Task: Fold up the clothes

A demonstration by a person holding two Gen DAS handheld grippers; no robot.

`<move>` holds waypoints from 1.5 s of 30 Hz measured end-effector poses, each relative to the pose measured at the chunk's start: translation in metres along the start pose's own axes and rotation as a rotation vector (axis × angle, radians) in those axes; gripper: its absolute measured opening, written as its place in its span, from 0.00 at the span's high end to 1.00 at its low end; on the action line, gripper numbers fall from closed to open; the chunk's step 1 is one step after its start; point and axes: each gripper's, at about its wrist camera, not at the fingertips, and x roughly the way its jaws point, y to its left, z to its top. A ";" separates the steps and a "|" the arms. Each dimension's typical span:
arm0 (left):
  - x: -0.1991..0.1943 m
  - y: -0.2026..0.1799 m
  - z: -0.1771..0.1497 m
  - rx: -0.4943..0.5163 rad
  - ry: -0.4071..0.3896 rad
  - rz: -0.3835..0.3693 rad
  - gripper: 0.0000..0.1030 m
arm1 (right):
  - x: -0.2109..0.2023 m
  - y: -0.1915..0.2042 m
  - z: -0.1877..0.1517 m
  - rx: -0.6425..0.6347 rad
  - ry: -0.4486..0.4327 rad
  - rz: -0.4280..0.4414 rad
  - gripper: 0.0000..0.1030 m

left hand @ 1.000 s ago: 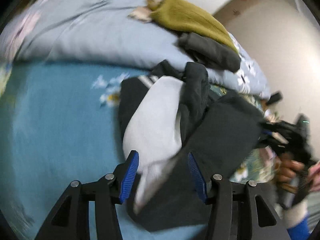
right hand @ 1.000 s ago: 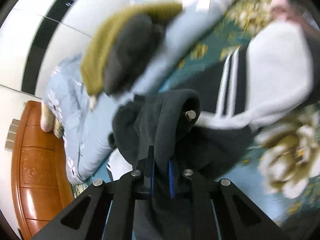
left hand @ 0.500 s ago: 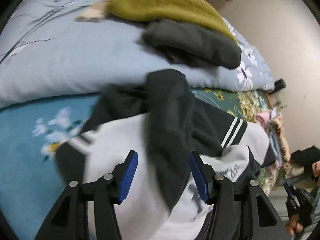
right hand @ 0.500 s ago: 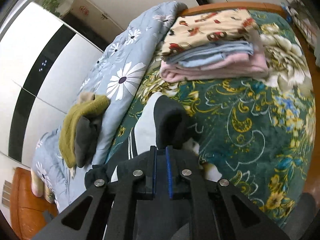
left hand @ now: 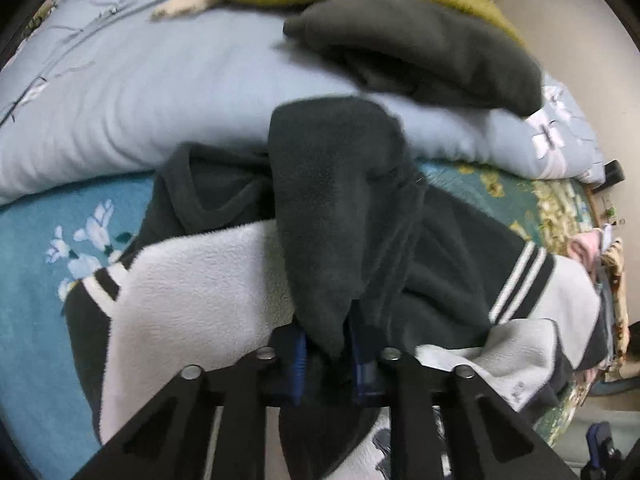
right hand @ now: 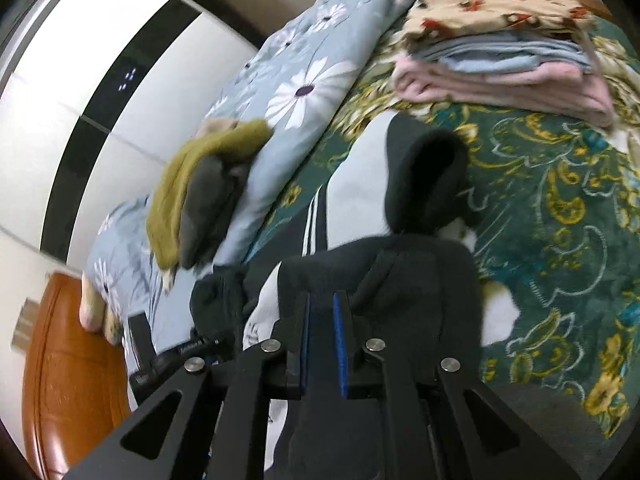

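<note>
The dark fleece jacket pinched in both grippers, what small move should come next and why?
Probably draw the two grippers apart and lift a little, to spread the jacket flat before any fold. The left gripper and right gripper are each shut on dark fleece, yet the jacket lies bunched, its white panel and striped sleeve crumpled on the green blanket.
</note>
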 end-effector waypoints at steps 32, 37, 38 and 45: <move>-0.189 0.318 -0.178 -0.607 -0.278 0.219 0.89 | -0.047 -0.018 -0.010 0.002 -0.009 0.103 0.73; -0.179 0.288 -0.175 -0.494 -0.197 0.141 0.84 | -0.047 -0.017 -0.010 -0.008 0.010 0.096 0.73; -0.179 0.287 -0.175 -0.503 -0.169 0.103 0.80 | -0.044 -0.013 -0.009 -0.024 0.028 0.085 0.72; -0.200 0.247 -0.166 -0.439 -0.033 -0.173 0.57 | -0.007 0.020 -0.004 -0.201 0.180 0.014 0.59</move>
